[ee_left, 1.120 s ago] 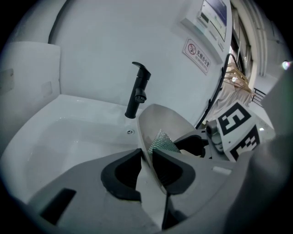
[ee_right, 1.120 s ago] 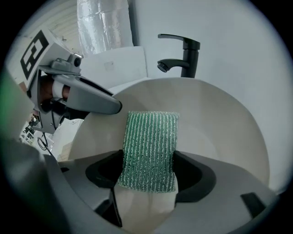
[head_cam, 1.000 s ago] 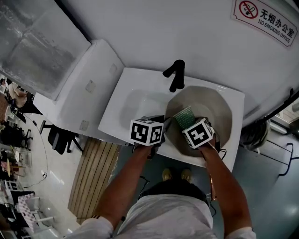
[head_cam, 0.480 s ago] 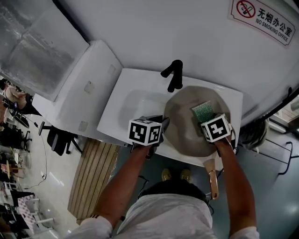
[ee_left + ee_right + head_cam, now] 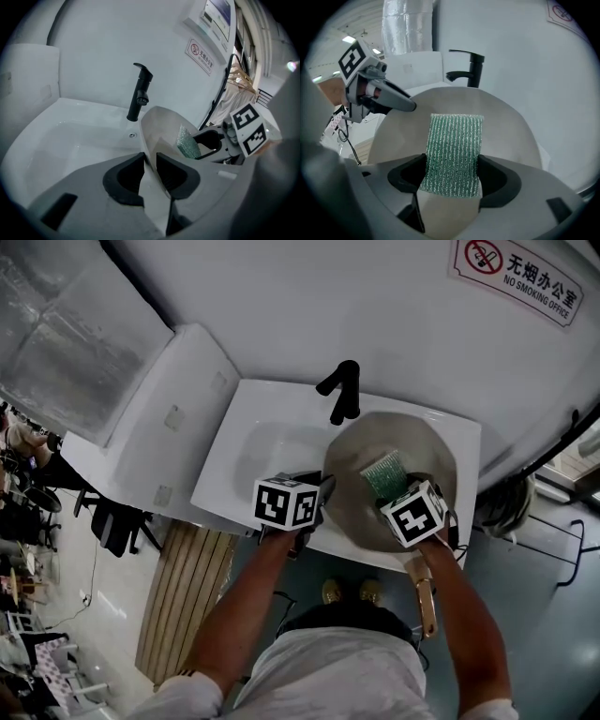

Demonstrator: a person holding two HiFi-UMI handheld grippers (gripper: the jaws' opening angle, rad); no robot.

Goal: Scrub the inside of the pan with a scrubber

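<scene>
1 pan [image 5: 419, 442], tilted in sink [image 5: 255, 444]; rim nipped at 9 o'clock by left gripper [image 5: 150, 163], jaws barely parted, apparently for steadying. 1 green scrubber [image 5: 453, 149], clamped in right gripper [image 5: 453, 174], laid flat mid-pan for scrubbing.

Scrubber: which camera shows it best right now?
The right gripper view: the green scrubber fills the centre, clamped between the right gripper's jaws over the pan. The head view shows it small beside the marker cube; the left gripper view, only a sliver.

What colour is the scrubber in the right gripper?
Green, with fine ribbed stripes; the scrubber shows best in the right gripper view.
</scene>
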